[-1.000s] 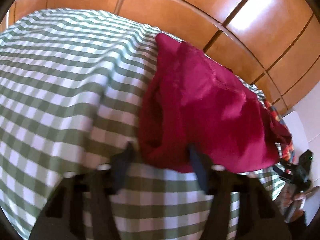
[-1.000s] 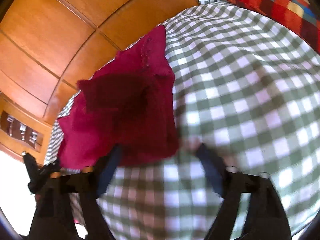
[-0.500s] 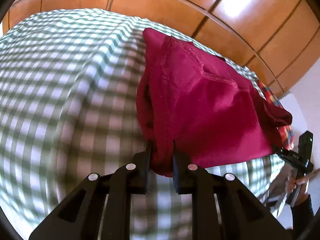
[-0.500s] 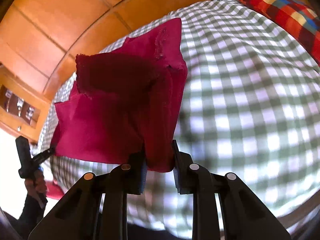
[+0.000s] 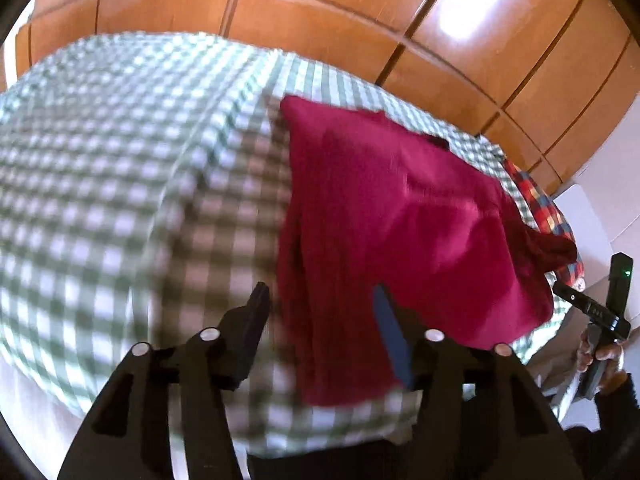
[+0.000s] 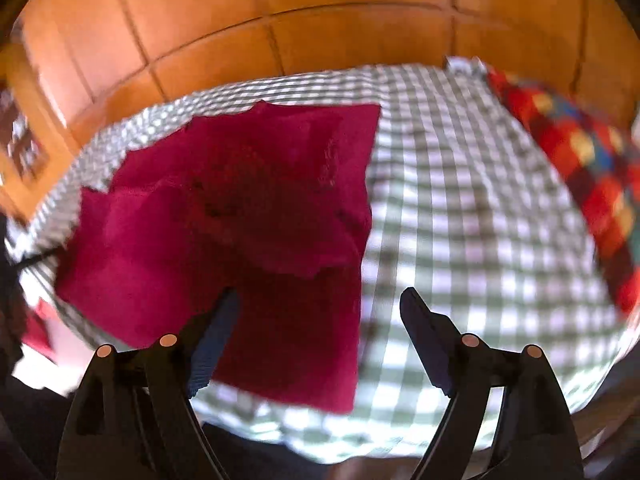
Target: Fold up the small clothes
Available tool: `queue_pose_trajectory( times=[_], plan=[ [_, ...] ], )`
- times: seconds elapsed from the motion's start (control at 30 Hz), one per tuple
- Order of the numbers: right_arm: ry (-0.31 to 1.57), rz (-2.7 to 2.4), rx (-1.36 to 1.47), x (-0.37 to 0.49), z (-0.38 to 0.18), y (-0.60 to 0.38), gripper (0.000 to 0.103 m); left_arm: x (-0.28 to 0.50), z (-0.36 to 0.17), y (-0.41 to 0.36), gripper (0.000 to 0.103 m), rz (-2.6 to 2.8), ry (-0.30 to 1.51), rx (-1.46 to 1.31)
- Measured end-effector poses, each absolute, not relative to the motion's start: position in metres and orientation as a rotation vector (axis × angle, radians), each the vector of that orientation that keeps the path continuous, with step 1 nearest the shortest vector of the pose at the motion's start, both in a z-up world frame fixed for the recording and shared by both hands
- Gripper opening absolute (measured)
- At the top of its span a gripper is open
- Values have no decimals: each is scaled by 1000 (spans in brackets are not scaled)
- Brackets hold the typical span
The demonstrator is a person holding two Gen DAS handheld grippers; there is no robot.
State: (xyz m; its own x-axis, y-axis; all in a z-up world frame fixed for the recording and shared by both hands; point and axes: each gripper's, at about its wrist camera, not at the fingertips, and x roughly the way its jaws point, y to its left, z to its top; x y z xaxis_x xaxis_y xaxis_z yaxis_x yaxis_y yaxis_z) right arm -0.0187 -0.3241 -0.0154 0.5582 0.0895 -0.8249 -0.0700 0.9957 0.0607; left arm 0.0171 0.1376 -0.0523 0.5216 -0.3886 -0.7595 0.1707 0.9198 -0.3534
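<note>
A crimson garment lies partly folded on the green-and-white checked cloth over the table. My left gripper is open, its fingers on either side of the garment's near left corner, not pinching it. In the right wrist view the same garment lies spread with its near edge toward me. My right gripper is open above the garment's near right corner. The frames are blurred by motion.
A red, yellow and blue checked cloth lies at the right end of the table. Orange wooden panels stand behind. The other hand-held gripper shows at the right edge of the left wrist view.
Half a second ago both grippers were shut on the garment's near corners and held it lifted. Now both are open and the garment lies on the cloth.
</note>
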Motion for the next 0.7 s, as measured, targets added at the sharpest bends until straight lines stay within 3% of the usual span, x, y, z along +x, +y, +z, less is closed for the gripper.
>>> queue_pose_trajectory(
  times=[0.17,0.23,0.3,0.33,0.37,0.4,0.43,0.7],
  plan=[
    [946,144,32,18,-15,-325,79,52,-51,118,57,-355,947,-178],
    [952,172,59,28,-13,-322,59,63,-48,110,57,-374,936,-163],
    [955,166,62,34,-10,-323,26,75,-47,103,55,-395,925,-163],
    [958,162,72,34,-10,-323,20,80,-47,100,54,-405,924,-166],
    [962,158,88,33,-9,-325,15,87,-48,97,38,-426,931,-169],
    [965,152,108,32,-8,-328,12,90,-49,95,14,-439,939,-171],
    [965,147,123,29,-7,-330,12,94,-50,93,10,-449,947,-170],
    [883,165,184,23,32,-332,10,78,-24,108,8,-488,852,-263]
  ],
)
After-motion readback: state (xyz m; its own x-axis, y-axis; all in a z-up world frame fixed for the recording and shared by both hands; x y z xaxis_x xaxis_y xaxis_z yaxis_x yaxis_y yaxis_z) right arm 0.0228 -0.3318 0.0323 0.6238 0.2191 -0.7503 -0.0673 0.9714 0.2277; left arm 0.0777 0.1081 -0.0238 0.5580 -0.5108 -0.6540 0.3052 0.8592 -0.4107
